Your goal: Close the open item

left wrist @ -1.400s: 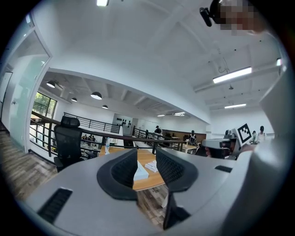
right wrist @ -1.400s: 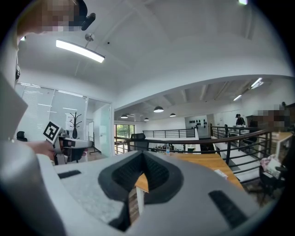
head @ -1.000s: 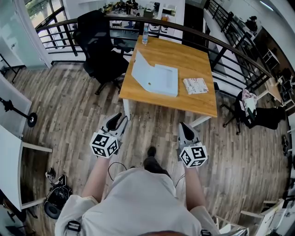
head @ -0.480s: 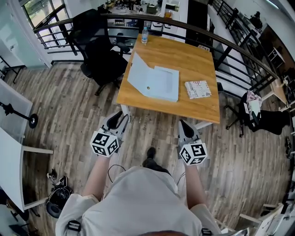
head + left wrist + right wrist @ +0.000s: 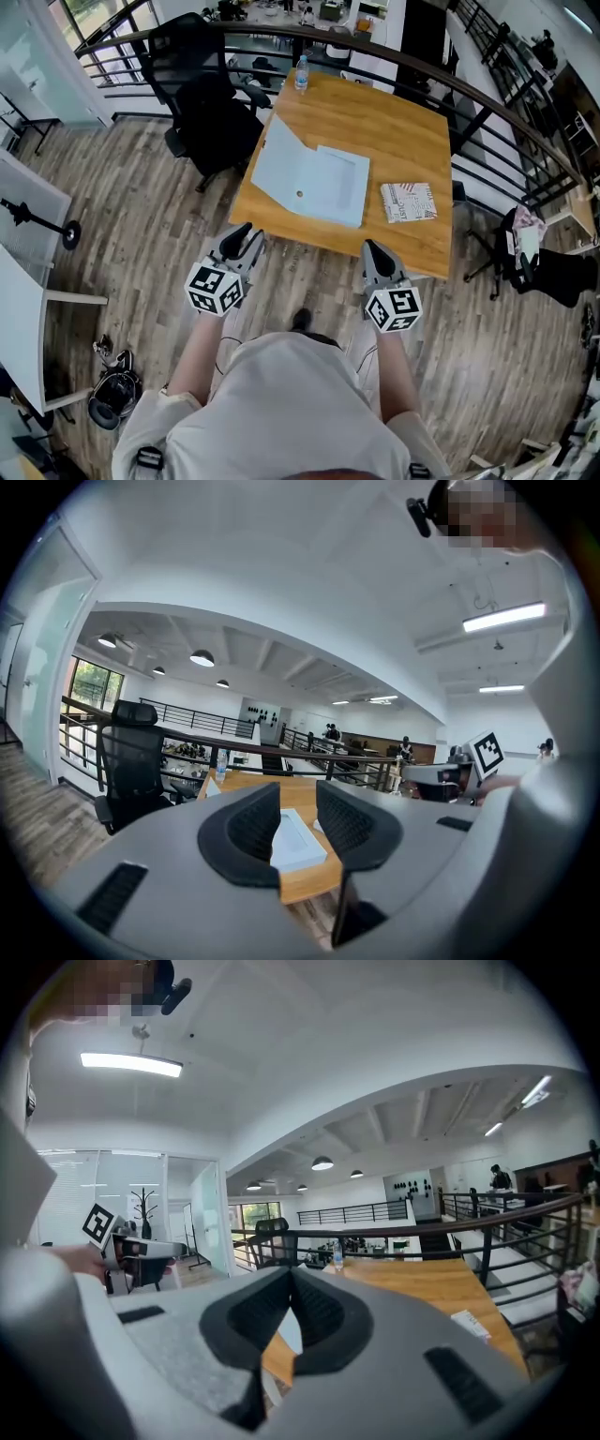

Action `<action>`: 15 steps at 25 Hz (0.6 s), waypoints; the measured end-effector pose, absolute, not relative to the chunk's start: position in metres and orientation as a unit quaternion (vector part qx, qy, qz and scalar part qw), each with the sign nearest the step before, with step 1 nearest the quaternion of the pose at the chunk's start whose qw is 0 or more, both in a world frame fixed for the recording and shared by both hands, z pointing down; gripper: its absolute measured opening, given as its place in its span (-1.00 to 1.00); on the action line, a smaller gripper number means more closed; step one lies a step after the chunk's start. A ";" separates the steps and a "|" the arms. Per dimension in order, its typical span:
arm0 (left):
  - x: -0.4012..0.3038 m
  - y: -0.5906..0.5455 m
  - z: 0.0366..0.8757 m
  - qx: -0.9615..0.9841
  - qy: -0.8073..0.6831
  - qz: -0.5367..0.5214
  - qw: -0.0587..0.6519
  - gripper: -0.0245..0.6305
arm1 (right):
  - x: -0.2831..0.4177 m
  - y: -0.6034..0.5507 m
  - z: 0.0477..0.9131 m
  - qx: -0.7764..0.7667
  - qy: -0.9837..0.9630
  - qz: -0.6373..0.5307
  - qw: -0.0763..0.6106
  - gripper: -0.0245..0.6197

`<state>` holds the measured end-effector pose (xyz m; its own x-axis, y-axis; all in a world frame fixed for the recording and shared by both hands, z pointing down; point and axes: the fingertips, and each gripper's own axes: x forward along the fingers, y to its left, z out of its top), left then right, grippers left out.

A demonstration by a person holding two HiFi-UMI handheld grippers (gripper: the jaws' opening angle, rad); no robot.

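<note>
- Head view: the pale open box (image 5: 323, 183) lies on the wooden tabletop (image 5: 398, 127), upper middle of the frame, its lid raised on its left side. The left tongs (image 5: 246, 236) and right tongs (image 5: 373, 251) are at lower centre, well apart from the box.
- Left gripper view: the left tongs' jaws stand apart and empty, and the box shows far off through the gap.
- Right gripper view: the right tongs' jaws meet at the tips, holding nothing.

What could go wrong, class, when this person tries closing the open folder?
1. The folder lies close to the table's near edge; pushing its raised flap could slide it rather than close it.
2. The booklet lies just right of it; a wide sweep by the right gripper might knock it.
</note>
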<state>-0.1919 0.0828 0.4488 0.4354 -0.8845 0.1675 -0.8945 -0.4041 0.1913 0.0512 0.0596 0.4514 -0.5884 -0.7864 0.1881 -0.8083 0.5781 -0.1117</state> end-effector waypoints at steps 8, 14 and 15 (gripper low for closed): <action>-0.168 0.032 0.450 0.832 -0.541 0.024 0.124 -0.57 | 0.074 0.001 0.459 0.434 -0.893 0.097 0.062 -0.91; -0.160 0.009 0.452 0.832 -0.539 0.030 0.128 -0.57 | 0.080 -0.024 0.461 0.434 -0.893 0.103 0.065 -0.91; -0.160 0.006 0.453 0.832 -0.539 0.031 0.129 -0.57 | 0.080 -0.027 0.462 0.434 -0.892 0.105 0.067 -0.91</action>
